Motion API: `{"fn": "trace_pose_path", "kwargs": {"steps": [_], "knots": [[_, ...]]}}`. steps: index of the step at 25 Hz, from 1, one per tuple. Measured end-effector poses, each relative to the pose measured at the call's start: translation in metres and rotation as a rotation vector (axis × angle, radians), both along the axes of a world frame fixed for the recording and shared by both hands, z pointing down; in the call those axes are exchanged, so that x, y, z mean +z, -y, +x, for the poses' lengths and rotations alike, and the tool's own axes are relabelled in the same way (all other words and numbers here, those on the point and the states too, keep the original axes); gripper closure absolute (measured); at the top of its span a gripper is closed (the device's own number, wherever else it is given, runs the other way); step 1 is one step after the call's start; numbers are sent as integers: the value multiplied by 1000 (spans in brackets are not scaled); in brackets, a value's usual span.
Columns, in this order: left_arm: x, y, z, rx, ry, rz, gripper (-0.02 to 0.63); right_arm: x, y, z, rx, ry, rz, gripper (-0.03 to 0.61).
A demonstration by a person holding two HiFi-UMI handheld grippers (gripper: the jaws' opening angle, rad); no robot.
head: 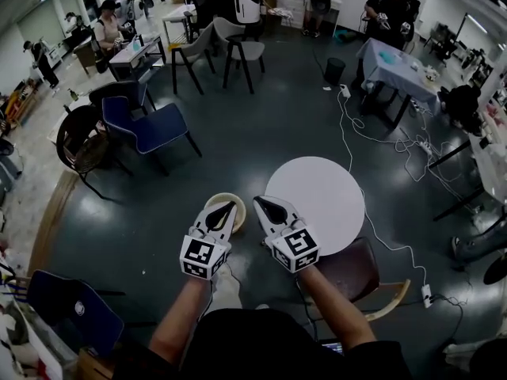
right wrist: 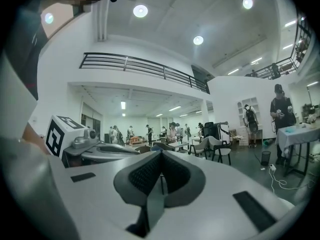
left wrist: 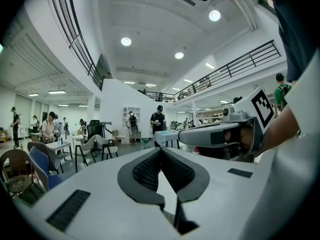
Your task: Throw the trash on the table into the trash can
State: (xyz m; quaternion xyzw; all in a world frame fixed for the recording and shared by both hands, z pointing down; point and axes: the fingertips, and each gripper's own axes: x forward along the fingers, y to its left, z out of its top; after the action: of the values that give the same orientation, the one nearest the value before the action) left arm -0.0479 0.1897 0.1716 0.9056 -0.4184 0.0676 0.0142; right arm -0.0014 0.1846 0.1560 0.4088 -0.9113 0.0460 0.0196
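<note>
The round white table (head: 317,192) stands bare to the right of my hands; I see no trash on it. A small round trash can with a pale rim (head: 238,203) sits on the dark floor just left of the table. My left gripper (head: 225,210) hangs over the can, shut and empty, its tips meeting in the left gripper view (left wrist: 161,149). My right gripper (head: 264,205) is beside it, at the table's left edge, also shut with nothing between its jaws (right wrist: 161,154). Each gripper view looks out level across the hall, with the other gripper (left wrist: 220,136) (right wrist: 100,151) alongside.
A wooden chair (head: 360,279) stands under my right arm, next to the table. A blue chair (head: 150,127) and a dark round-backed chair (head: 83,145) stand to the far left. White cables (head: 348,129) run across the floor behind the table. People work at tables farther off.
</note>
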Motion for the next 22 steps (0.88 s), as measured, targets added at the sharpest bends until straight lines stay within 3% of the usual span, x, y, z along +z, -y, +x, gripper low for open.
{"fn": "trace_pose_path", "kwargs": {"steps": [11,22], "knots": [[-7,-65,26,-1,9,20,598,-3,-61,28,0,-14,20,561],[-17,-86,39,41,31,20,598,-14,-77,46,42,8,25,561]]}}
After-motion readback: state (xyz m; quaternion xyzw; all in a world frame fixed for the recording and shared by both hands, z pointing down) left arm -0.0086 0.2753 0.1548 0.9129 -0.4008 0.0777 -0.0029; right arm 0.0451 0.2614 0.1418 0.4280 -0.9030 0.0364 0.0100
